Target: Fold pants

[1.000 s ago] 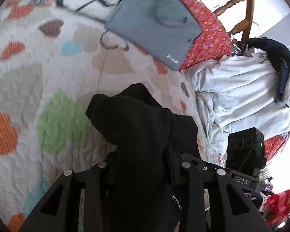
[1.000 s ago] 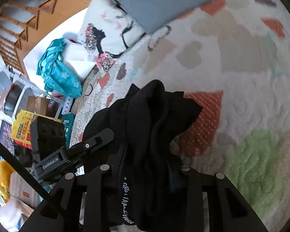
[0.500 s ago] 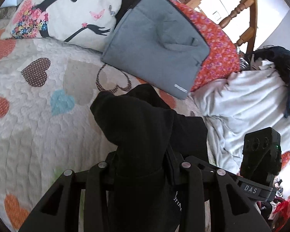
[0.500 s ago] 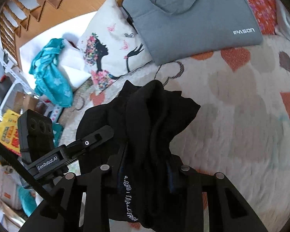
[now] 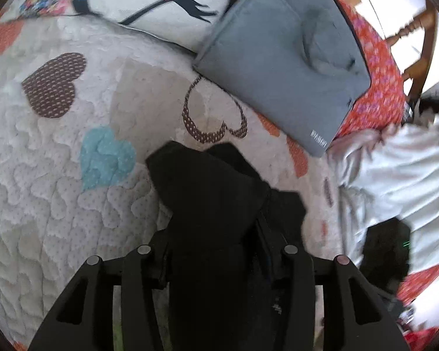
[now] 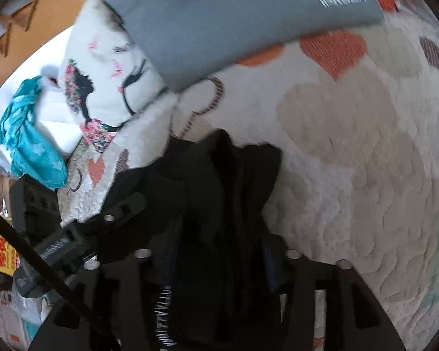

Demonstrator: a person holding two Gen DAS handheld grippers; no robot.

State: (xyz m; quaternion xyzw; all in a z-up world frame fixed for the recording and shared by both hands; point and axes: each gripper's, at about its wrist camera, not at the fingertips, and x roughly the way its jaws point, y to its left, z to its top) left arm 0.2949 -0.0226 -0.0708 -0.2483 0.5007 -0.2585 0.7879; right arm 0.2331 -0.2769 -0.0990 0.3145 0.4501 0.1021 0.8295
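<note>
Both grippers have hold of the black pants [image 5: 219, 204] at once: the left gripper [image 5: 215, 251] is pinched tight on a bunched fold of the cloth, and the right gripper [image 6: 216, 251] is pinched on another fold beside it. The pants hang in a dark heap over the heart-patterned quilt [image 5: 58, 175] on the bed. Further up the quilt lies a grey laptop sleeve [image 5: 281, 58], its edge resting on a white pillow [image 6: 102, 87] printed with a woman's silhouette.
</note>
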